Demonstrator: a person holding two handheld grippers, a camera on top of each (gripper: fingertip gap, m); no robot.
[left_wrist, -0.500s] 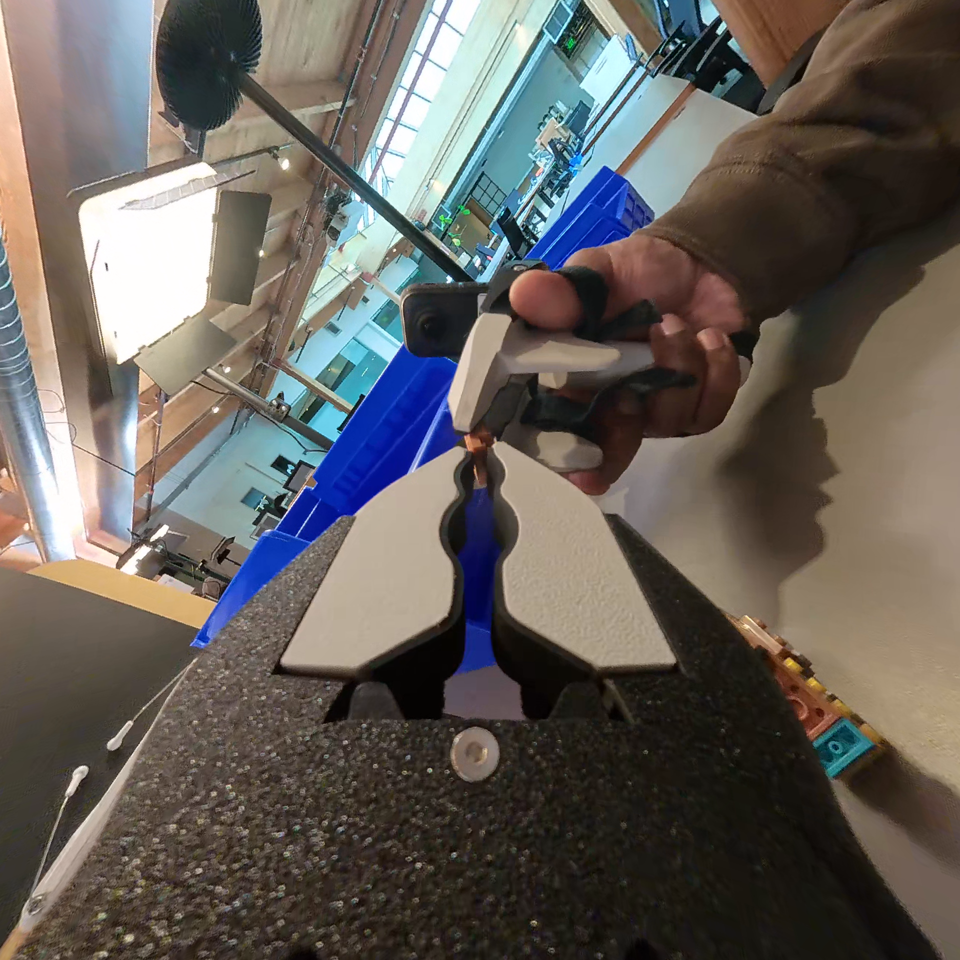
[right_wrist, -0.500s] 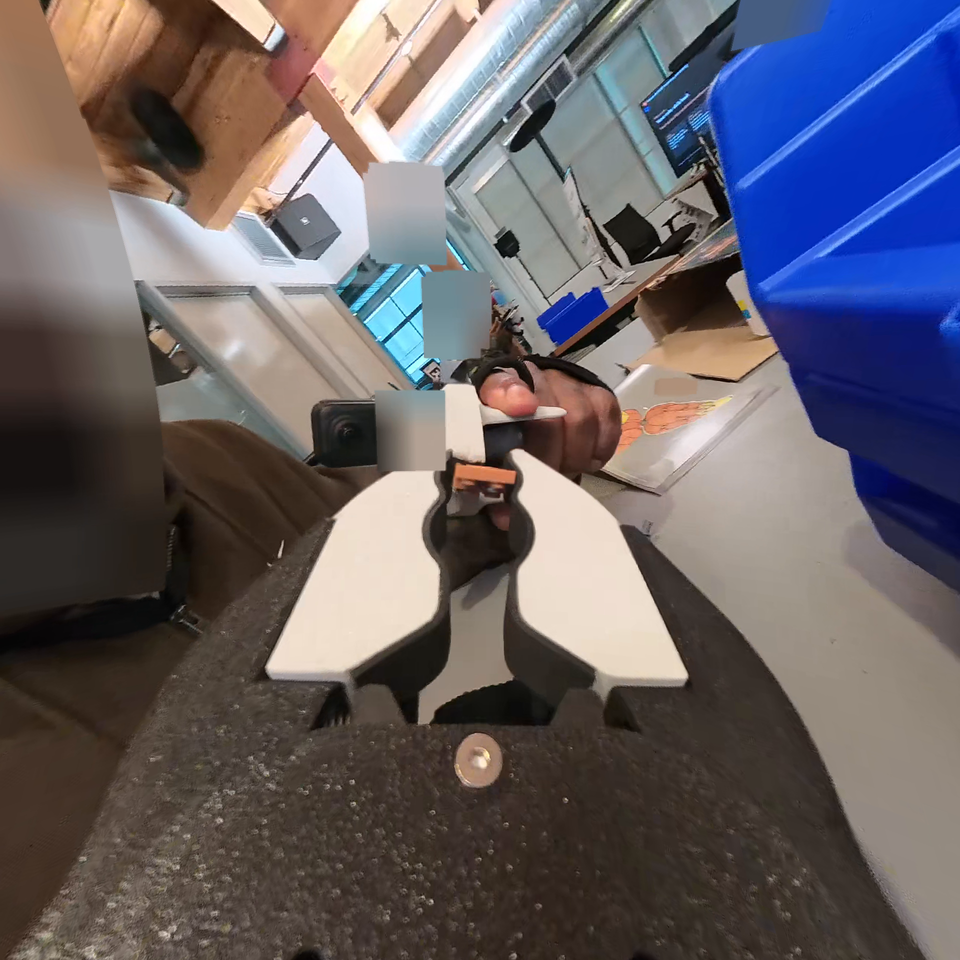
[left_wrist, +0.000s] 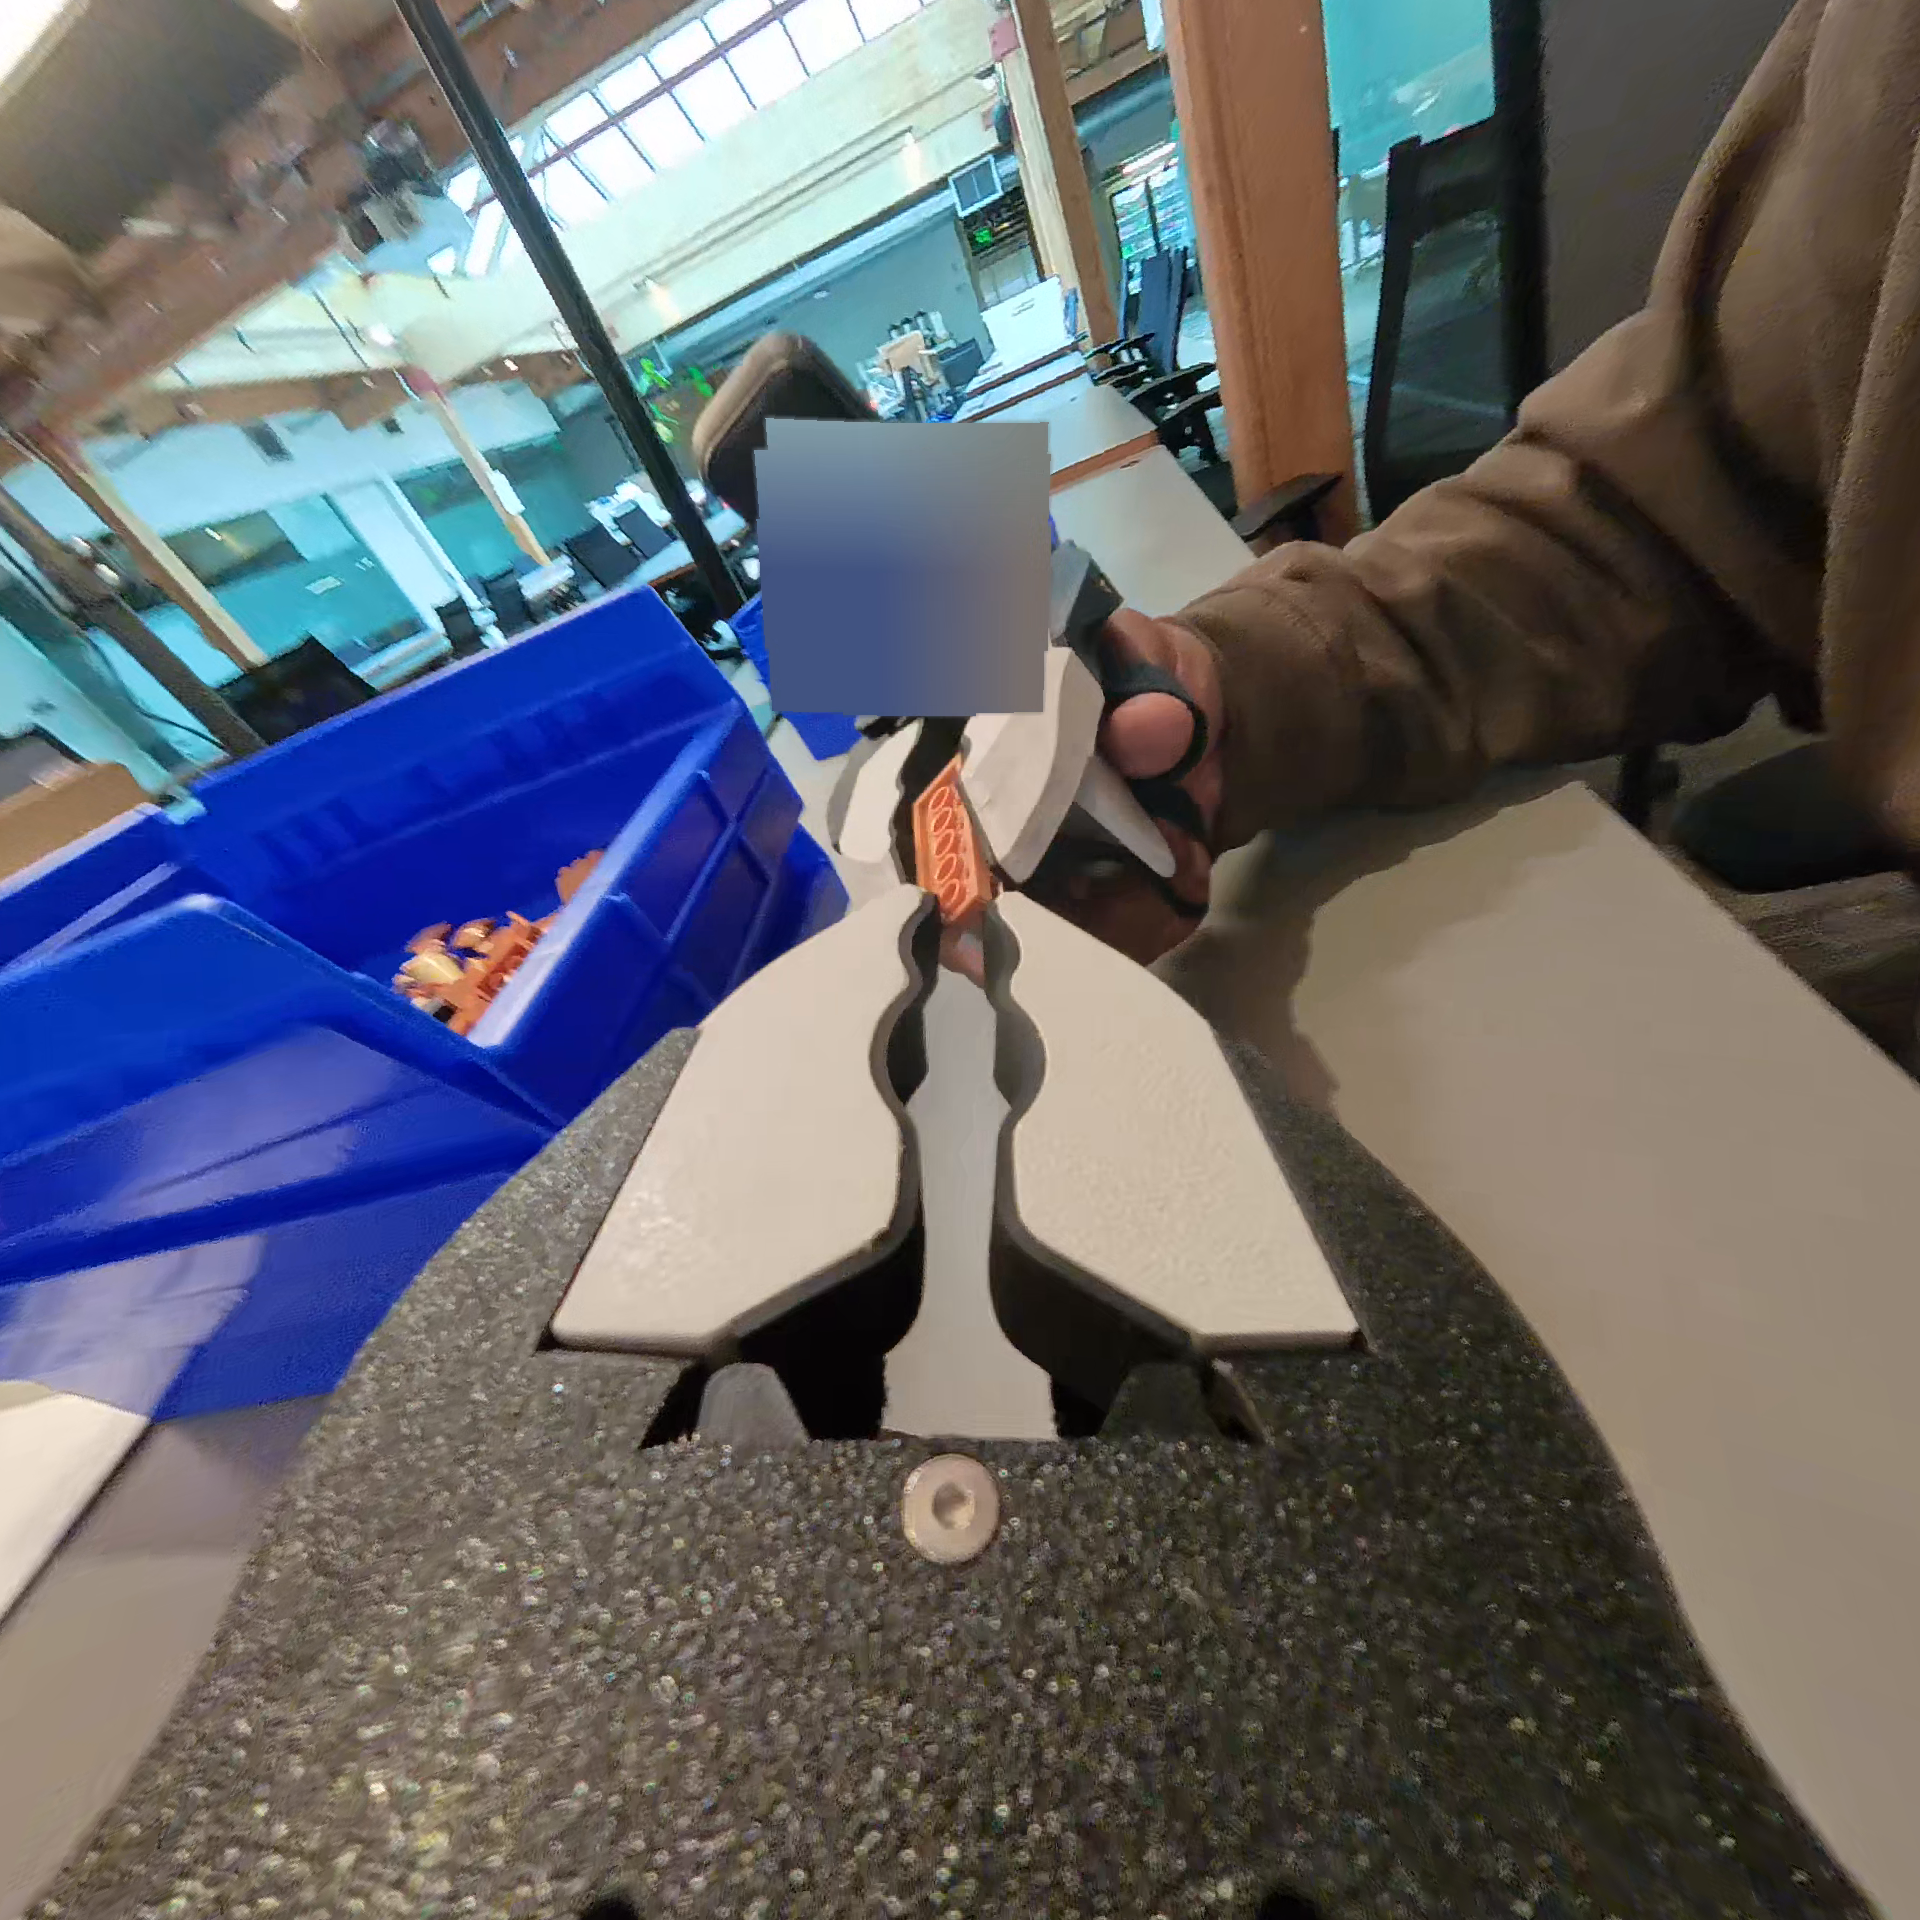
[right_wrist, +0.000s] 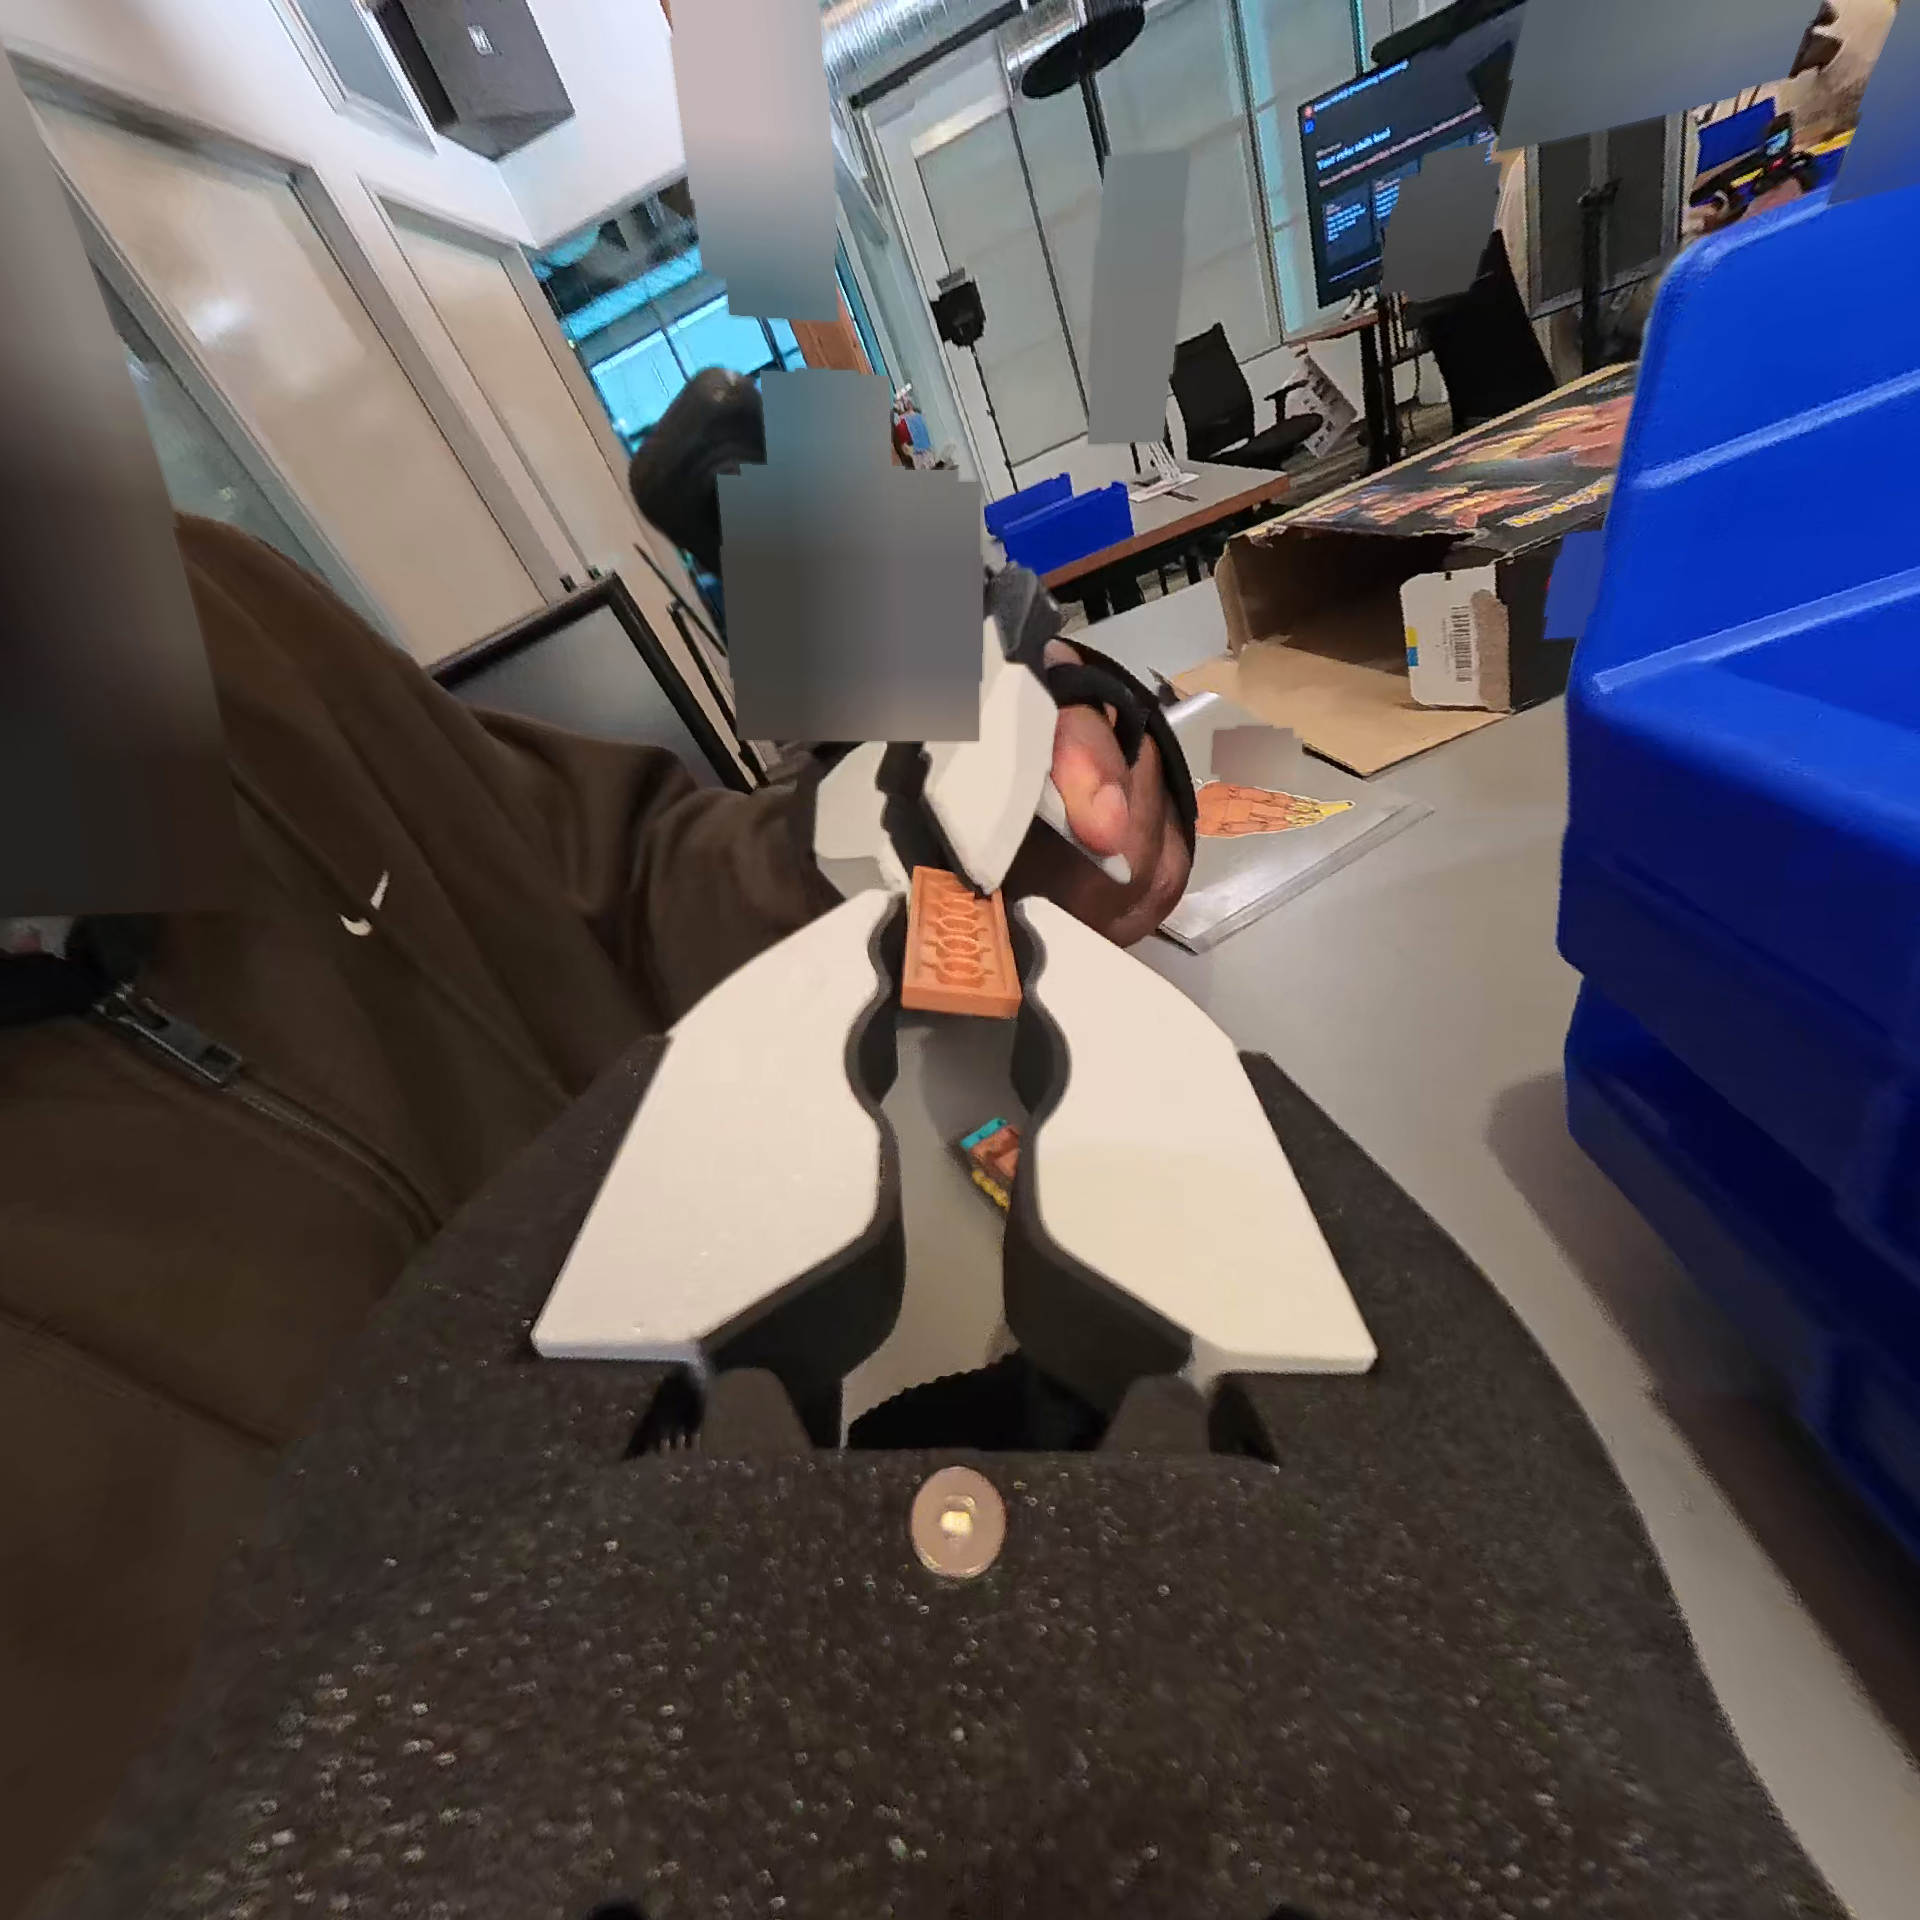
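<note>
An orange toy brick plate (right_wrist: 958, 956), a flat studded piece seen from its underside, sits between the tips of both hand-held grippers, above the grey table (left_wrist: 1558, 1143). The right hand-held gripper (right_wrist: 956, 951) is closed to a narrow gap with the plate clamped across its width near the fingertips. The left hand-held gripper (left_wrist: 956, 914) is likewise nearly closed, and its tips pinch the plate's near end; the far end lies in the other gripper's tips. A hand (left_wrist: 1153, 769) in a brown sleeve (left_wrist: 1507, 623) grips the far tool. To the left, a blue bin (left_wrist: 436, 935) holds loose orange pieces. On the table below, a small multicoloured brick assembly (right_wrist: 992, 1158) shows through the right gripper's gap; a cardboard box (right_wrist: 1351, 623) lies far right. Risk: both grips are shallow tip holds, so a twist or uneven pull could likely flick the plate free.
</note>
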